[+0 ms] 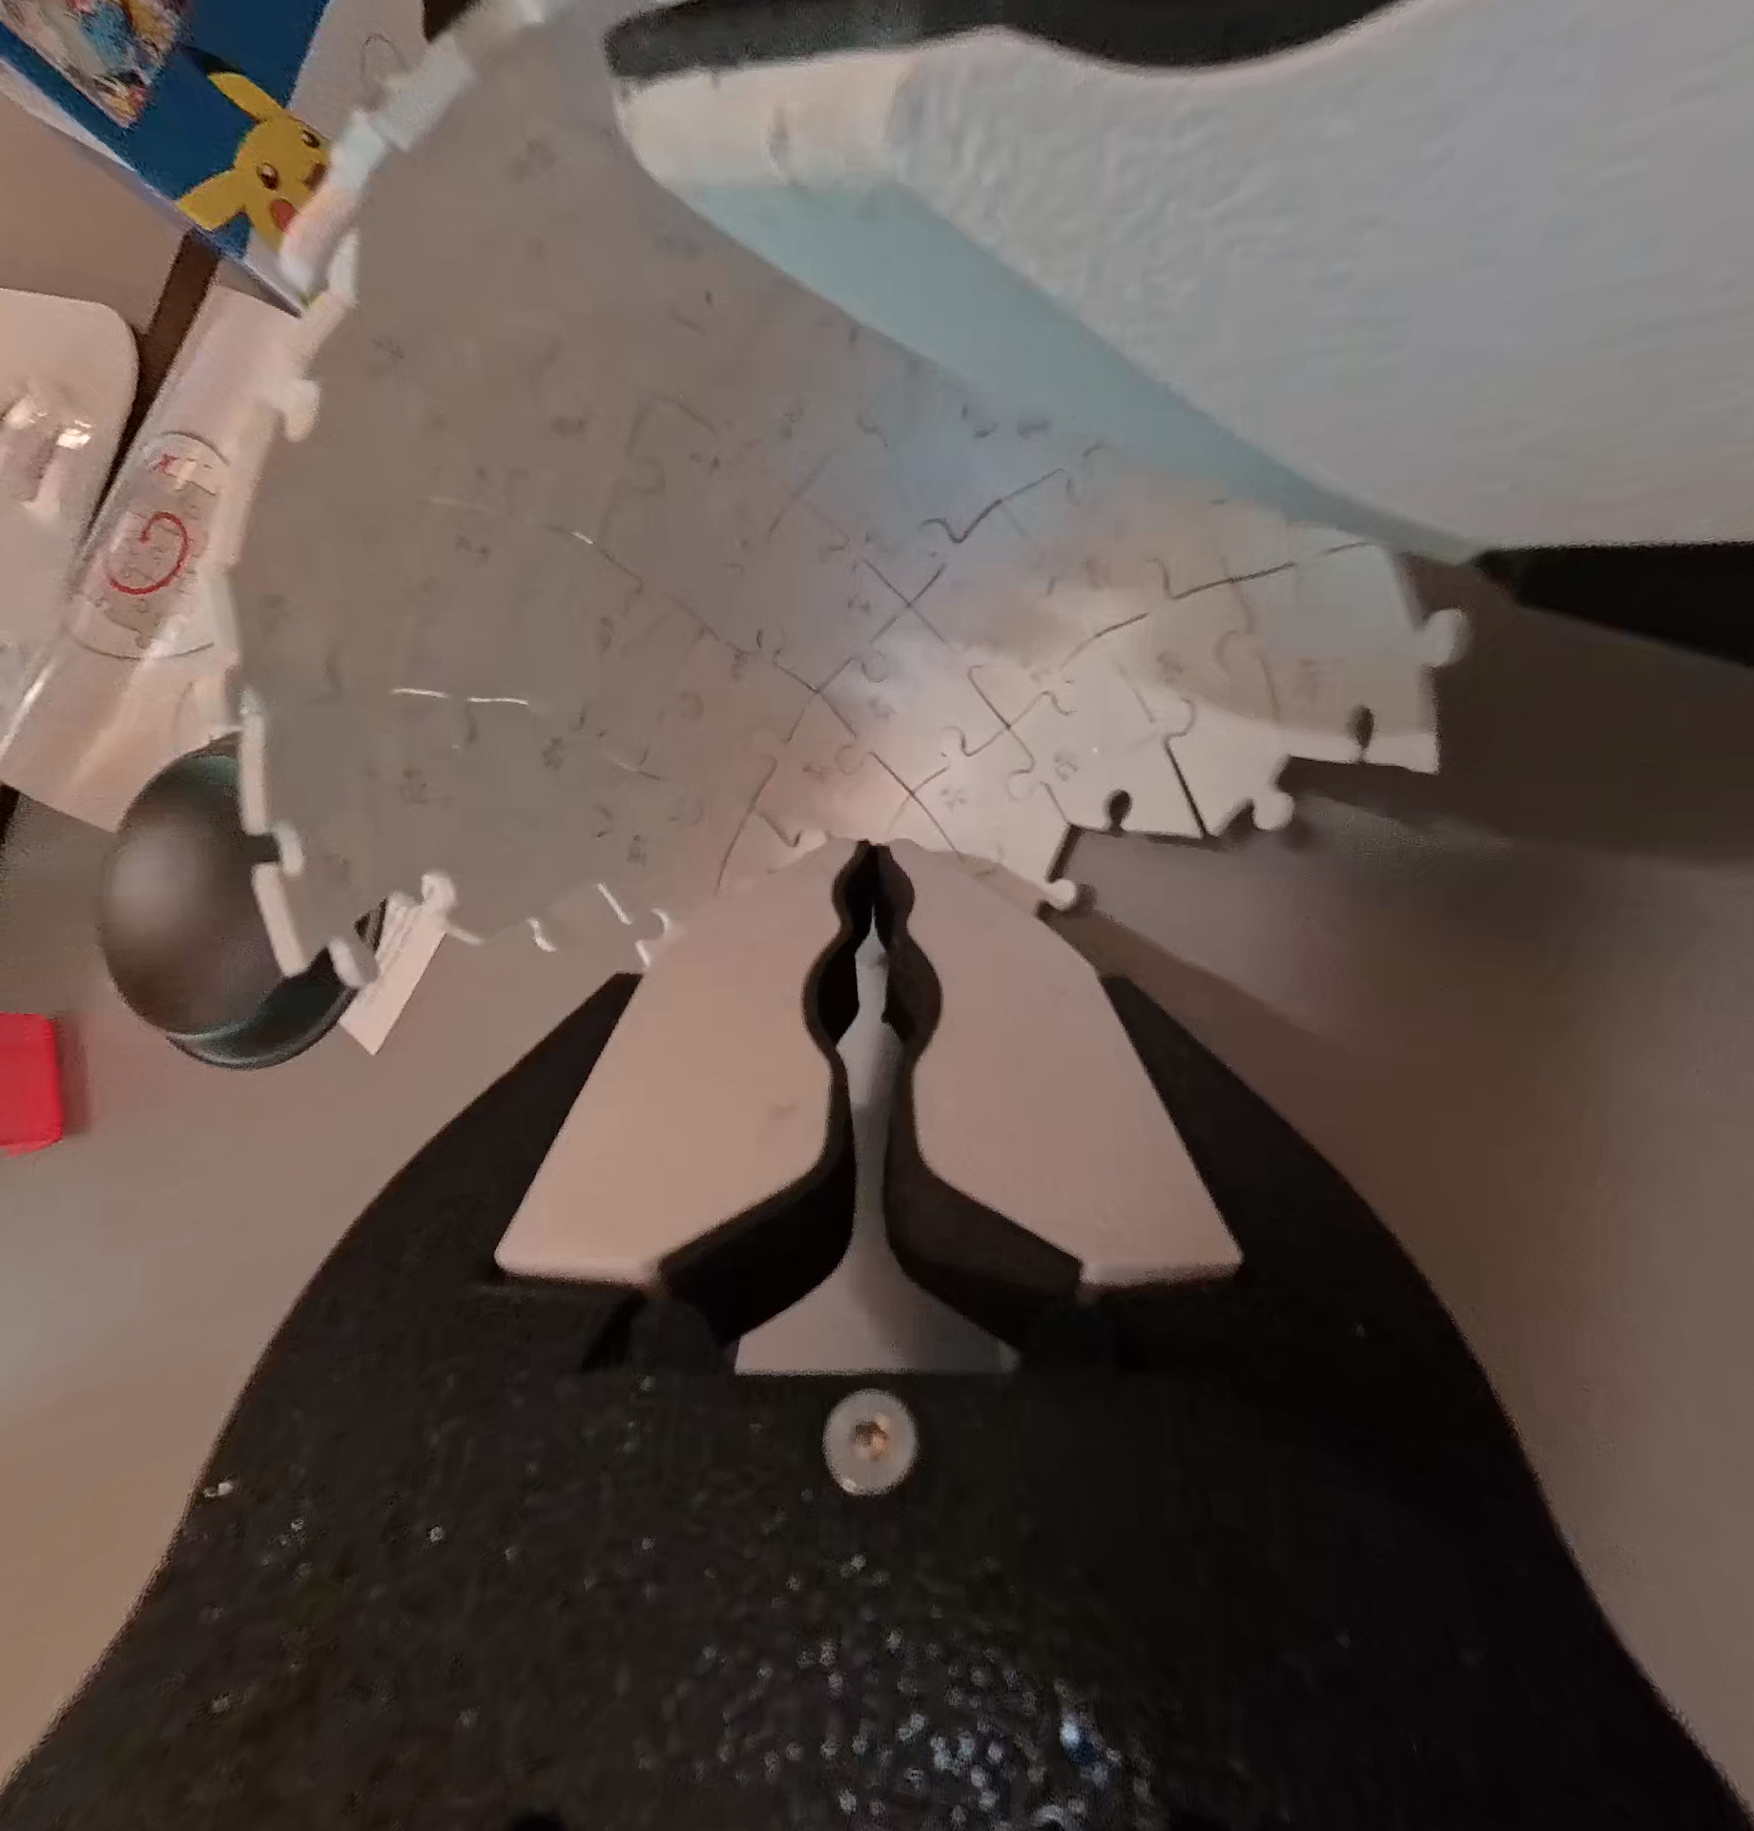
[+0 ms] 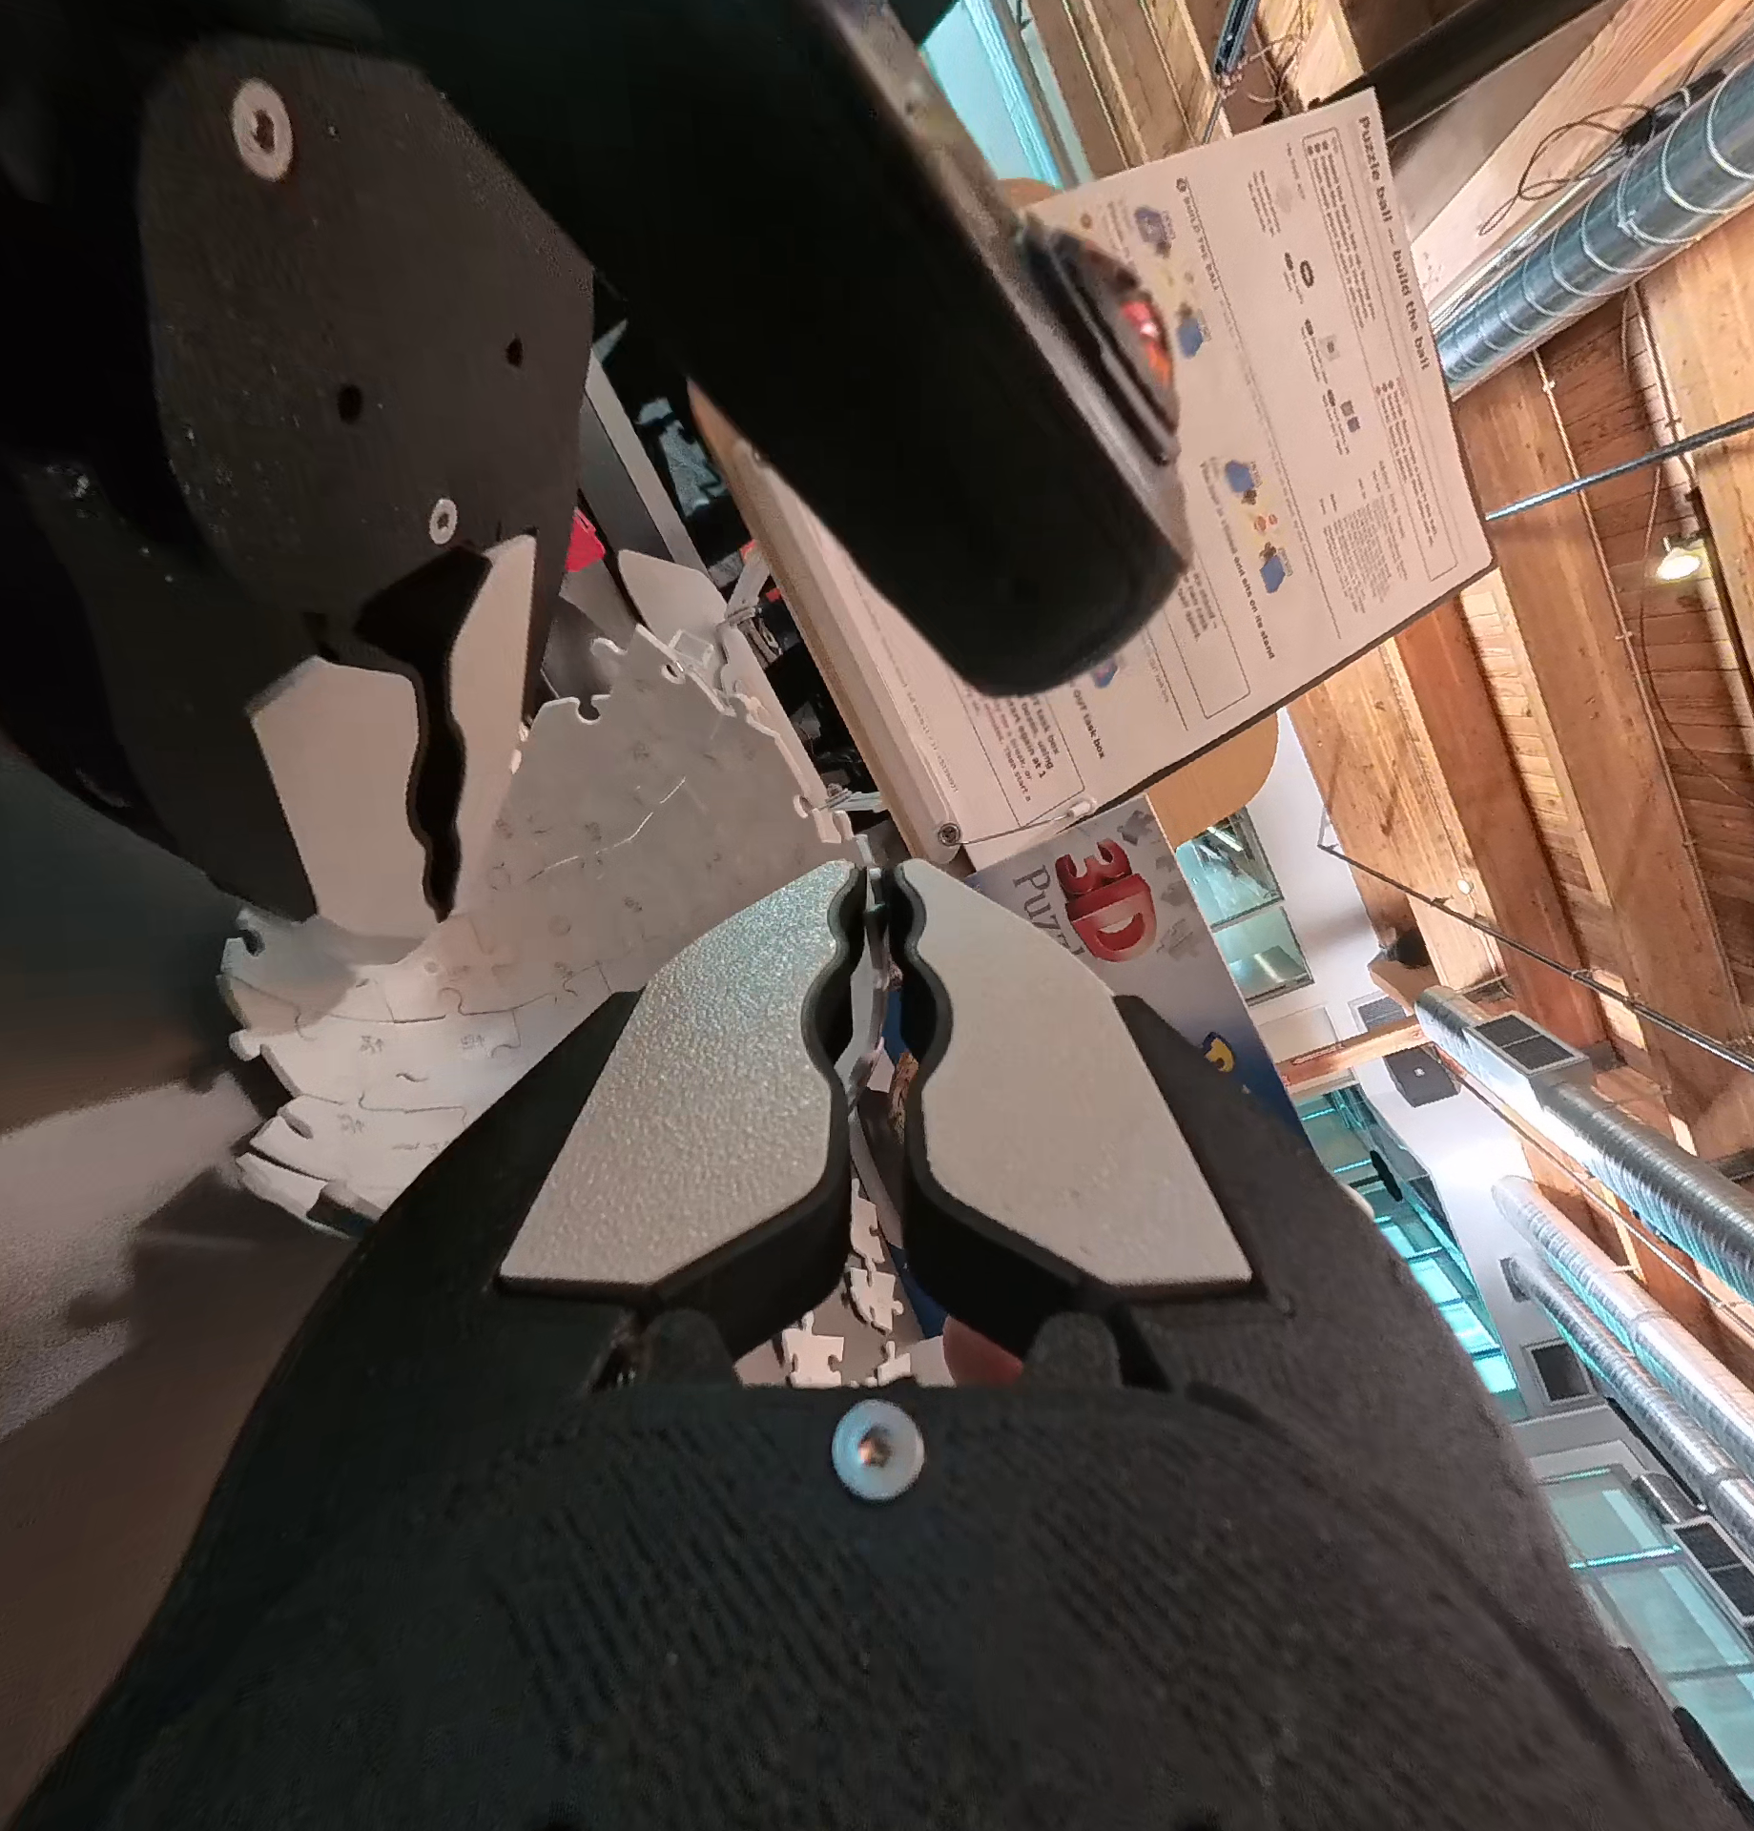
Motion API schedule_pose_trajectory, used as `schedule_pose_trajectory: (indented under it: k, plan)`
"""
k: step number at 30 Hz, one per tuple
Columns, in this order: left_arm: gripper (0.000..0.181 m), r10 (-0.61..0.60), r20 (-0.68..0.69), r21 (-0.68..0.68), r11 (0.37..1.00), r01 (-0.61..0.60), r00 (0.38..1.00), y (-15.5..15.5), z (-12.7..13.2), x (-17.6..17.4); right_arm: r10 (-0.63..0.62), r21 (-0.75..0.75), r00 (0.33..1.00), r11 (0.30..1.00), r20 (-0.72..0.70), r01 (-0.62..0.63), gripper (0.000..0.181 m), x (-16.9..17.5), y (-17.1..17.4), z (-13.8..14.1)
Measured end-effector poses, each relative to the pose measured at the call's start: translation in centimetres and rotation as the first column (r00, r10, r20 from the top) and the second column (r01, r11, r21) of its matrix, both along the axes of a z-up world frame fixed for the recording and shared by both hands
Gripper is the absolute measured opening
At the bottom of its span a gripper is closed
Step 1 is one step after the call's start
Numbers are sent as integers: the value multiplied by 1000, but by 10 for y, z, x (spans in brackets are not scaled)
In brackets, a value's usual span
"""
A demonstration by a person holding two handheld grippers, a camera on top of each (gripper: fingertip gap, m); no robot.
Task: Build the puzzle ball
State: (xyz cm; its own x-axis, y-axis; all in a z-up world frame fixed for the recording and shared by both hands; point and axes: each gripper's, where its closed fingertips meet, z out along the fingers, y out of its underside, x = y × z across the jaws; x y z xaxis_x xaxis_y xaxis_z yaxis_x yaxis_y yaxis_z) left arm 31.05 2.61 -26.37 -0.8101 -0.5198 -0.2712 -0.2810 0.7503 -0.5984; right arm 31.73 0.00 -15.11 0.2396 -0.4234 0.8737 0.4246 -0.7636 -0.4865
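L claw (image 1: 871,877) is pressed together on the lower edge of the curved puzzle shell (image 1: 655,594), pinching it right at the fingertips. The shell is a big part-built sheet of joined white pieces, blank side to the camera, held up off the bench (image 1: 1447,1090) and tilted. Behind and above it, a large white and pale blue shape fills the top right; too close and blurred to tell what it is.

To the L on the bench: a red block (image 1: 5,1080), a dark round dish (image 1: 199,892) partly hidden by the shell's edge, then a white sheet w/ a red swirl mark (image 1: 149,555). Farther back, top L, a blue box w/ a yellow cartoon figure (image 1: 248,149).

R claw (image 2: 878,882) is also closed, nipping a thin edge of the shell's rim (image 2: 858,1021) between its pads. In the R wrist view the shell (image 2: 595,822) curves away to the L, w/ the L claw (image 2: 446,793) clamped on its far side, apart from the R one. Loose white pieces (image 2: 868,1278) show through the gap below the fingers. Beyond: the puzzle box (image 2: 1100,912), a printed instruction sheet (image 2: 1328,396) standing behind it, then wood beams and metal ducts far off.
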Motion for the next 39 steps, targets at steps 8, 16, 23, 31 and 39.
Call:
schedule_pose_trajectory:
  k: [8,16,23,31,39]
  plan:
    - [0,-19,-51,29,999,21,999,-1,-11,-8,-5,-14,1000,1000,18,5,4,-1,1,1]
    - [0,-34,-46,45,998,36,998,-2,-10,-8,-7,-23,1000,1000,29,8,4,0,1,-1]
    - [0,-56,130,-52,997,63,990,-10,28,-1,-34,-13,999,999,28,34,3,6,-6,-1]
    - [55,24,200,-160,987,8,980,8,89,52,-49,12,999,999,8,49,3,11,-13,-3]
    - [12,-22,49,-79,997,26,999,3,58,59,-45,46,999,998,-13,45,5,13,-17,-3]
